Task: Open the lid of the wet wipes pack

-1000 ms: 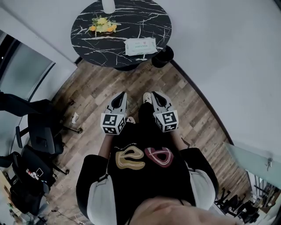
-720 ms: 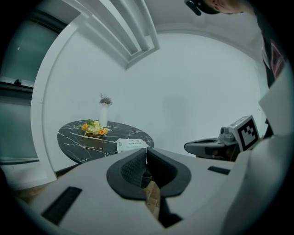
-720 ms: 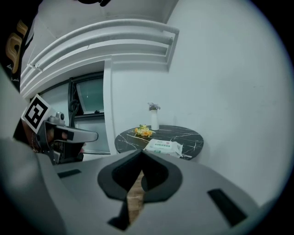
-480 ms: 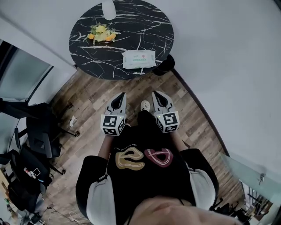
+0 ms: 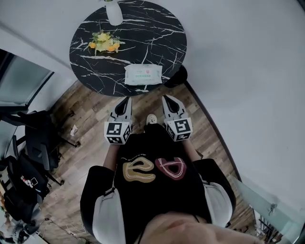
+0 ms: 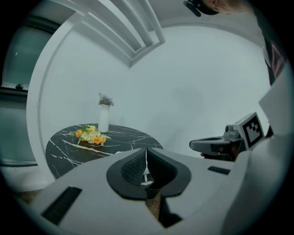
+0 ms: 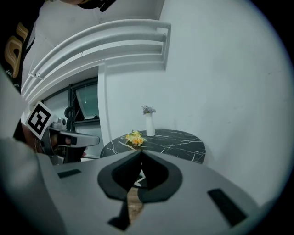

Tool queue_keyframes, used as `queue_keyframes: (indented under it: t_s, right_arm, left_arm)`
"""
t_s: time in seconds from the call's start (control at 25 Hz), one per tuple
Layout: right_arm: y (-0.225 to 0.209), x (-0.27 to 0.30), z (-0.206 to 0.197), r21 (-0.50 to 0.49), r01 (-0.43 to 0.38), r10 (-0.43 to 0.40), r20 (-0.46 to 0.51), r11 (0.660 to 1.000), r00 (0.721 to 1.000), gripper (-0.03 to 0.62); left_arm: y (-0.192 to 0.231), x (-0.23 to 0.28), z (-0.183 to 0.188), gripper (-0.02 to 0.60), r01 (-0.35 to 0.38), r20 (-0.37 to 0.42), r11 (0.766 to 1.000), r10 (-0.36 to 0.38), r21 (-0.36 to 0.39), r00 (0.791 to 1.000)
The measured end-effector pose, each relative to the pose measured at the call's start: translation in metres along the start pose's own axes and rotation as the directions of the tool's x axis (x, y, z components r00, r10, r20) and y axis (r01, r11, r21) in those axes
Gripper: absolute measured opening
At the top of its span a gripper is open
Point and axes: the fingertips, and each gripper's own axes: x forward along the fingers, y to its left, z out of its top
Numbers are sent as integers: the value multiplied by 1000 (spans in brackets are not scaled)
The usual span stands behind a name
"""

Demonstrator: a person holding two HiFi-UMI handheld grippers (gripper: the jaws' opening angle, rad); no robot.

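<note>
While both tools hang in the middle of the head view above the wooden floor (image 5: 90, 114), neither touches anything: the left gripper (image 5: 127, 99) and the right gripper (image 5: 166, 98) point side by side toward the top of the frame, their tips just short of the lower rim of the round black marble table (image 5: 157, 38). Seen in its own view, the left gripper (image 6: 146, 158) has its jaws pressed together with nothing between them, and the right gripper (image 7: 139, 160) likewise shows its jaws closed and empty. Near the table's lower edge, in the upper middle of the head view, the wet wipes pack (image 5: 143, 75) lies flat, apart from both tools. Further up and to the left on the tabletop sit a small bunch of yellow and orange flowers (image 5: 102, 42) and a white vase (image 5: 114, 13). Dark office chairs (image 5: 40, 143) stand at the left edge.
</note>
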Motion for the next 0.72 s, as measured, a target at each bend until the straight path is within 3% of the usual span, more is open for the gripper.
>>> queue_keyframes:
  t_s: [0.32, 0.72]
  right_arm:
    - [-22, 33, 7, -26, -124, 124, -10, 992, 992, 11]
    - [-38, 50, 8, -8, -111, 111, -31, 994, 993, 11]
  left_arm:
    - [-9, 41, 2, 20, -69, 5, 997, 69, -26, 998]
    - [-4, 61, 10, 20, -81, -4, 997, 81, -21, 997]
